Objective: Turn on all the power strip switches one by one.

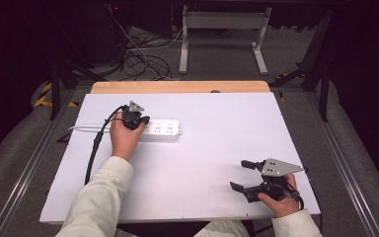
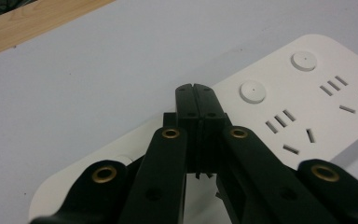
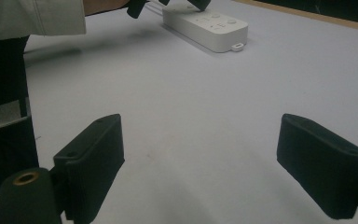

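No words, numbers or brand names can be read anywhere. The long white plastic power strip on the far left of the white table has round buttons and little slots on top, but no letters show on them. Far off on the left, the floor has some yellow and black stripes, and that is the one sign there is.
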